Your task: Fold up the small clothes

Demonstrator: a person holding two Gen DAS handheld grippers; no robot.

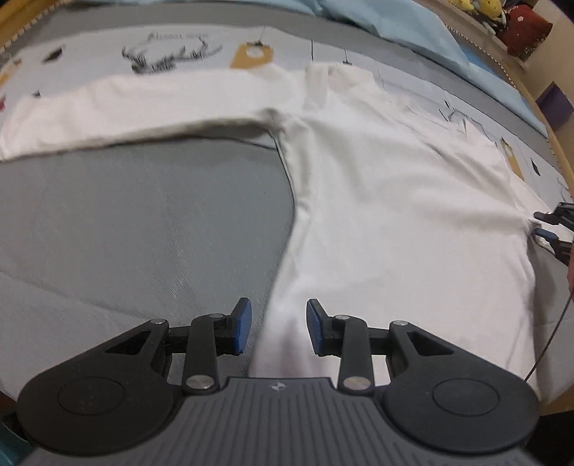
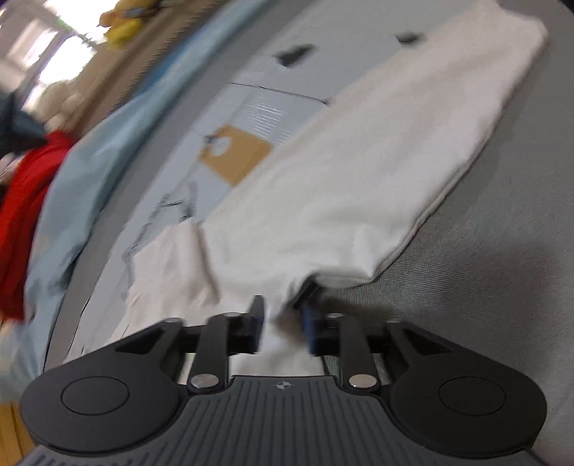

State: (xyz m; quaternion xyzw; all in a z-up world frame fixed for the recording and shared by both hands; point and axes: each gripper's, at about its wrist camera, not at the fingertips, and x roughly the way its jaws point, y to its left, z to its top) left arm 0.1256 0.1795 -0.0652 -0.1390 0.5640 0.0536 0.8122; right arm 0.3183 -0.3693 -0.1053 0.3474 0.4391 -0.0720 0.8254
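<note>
A white long-sleeved garment (image 1: 376,186) lies flat on the bed, one sleeve (image 1: 125,104) stretched out to the left. My left gripper (image 1: 279,328) hovers open over the garment's near left edge; white cloth shows below the gap and the blue pads (image 1: 244,326) do not press on it. My right gripper (image 1: 541,225) is at the garment's right edge, where wrinkles gather toward it. In the blurred right wrist view the right gripper (image 2: 282,322) stands open with a fold of the white garment (image 2: 340,172) lying between its pads.
The garment rests on a grey bed cover (image 1: 143,215) with a pale printed panel showing a deer head (image 1: 165,53). A light blue blanket (image 1: 394,25) lies at the far side, a red cloth (image 2: 25,215) and plush toys (image 2: 122,25) beyond. A wooden bed edge (image 1: 559,143) runs along the right.
</note>
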